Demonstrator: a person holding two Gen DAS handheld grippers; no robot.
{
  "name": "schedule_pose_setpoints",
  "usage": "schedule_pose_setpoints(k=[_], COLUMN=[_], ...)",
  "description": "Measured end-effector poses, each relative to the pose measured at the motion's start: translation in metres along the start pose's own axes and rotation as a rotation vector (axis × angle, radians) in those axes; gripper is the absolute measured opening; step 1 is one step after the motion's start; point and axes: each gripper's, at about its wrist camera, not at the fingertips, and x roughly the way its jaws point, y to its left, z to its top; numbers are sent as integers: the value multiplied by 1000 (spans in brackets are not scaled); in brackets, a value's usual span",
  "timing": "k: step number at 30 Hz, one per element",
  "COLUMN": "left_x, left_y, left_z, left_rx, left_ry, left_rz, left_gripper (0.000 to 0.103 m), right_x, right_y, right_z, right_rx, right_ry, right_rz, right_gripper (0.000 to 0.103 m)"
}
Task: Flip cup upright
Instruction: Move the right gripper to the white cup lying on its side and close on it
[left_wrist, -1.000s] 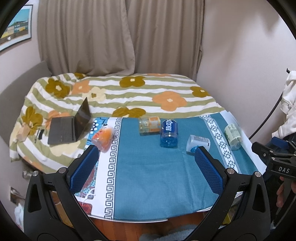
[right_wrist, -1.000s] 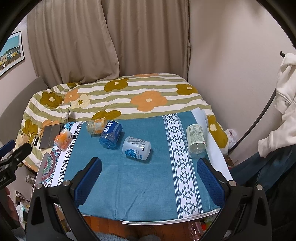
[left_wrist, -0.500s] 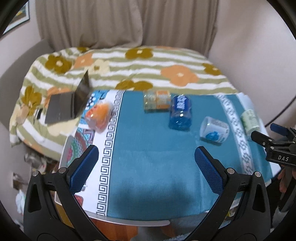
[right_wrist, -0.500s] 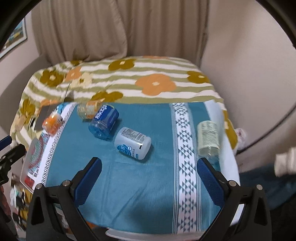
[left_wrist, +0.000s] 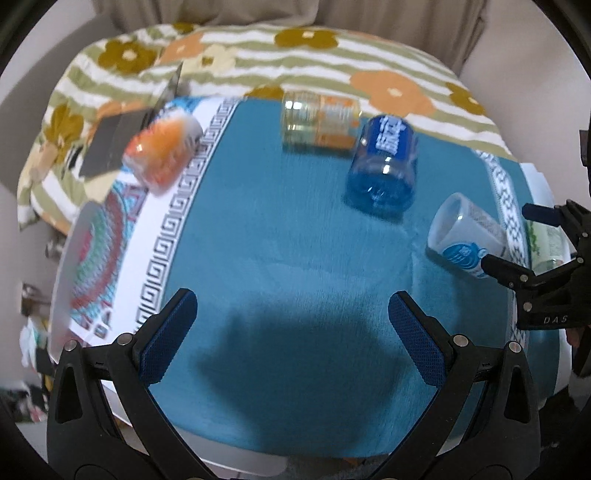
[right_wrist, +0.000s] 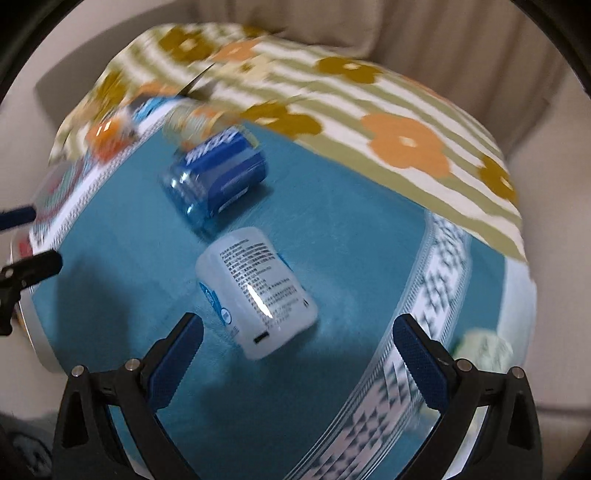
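A flowered bed (left_wrist: 388, 62) lies behind the tabletop (left_wrist: 280, 229), which is covered in blue cloth. A blue cup (right_wrist: 218, 181) and a white cup (right_wrist: 255, 291) lie on their sides near the middle. The right gripper (right_wrist: 295, 349) hangs spread wide, empty, just before the white cup. The left gripper (left_wrist: 293, 325) is likewise spread, holding nothing.

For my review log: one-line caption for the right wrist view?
Open right gripper nears a white cup lying on its side on the teal cloth.
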Motion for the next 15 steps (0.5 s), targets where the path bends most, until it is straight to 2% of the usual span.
schedule_pose_setpoints(k=[11,13,15], left_x=[27,29,31], left_y=[4,5,4], left_z=[3,4,4], left_rx=[-85,-89,-95], left_ry=[43,43,45], left_rz=[24,26,23], left_gripper=[103,103,103], right_x=[38,41,43], right_y=[9,14,20], right_z=[24,27,28], right_rx=[-201,-245,-276], right_ry=[70,83,104], right_rz=[101,113,127], right_gripper=[97,91,79])
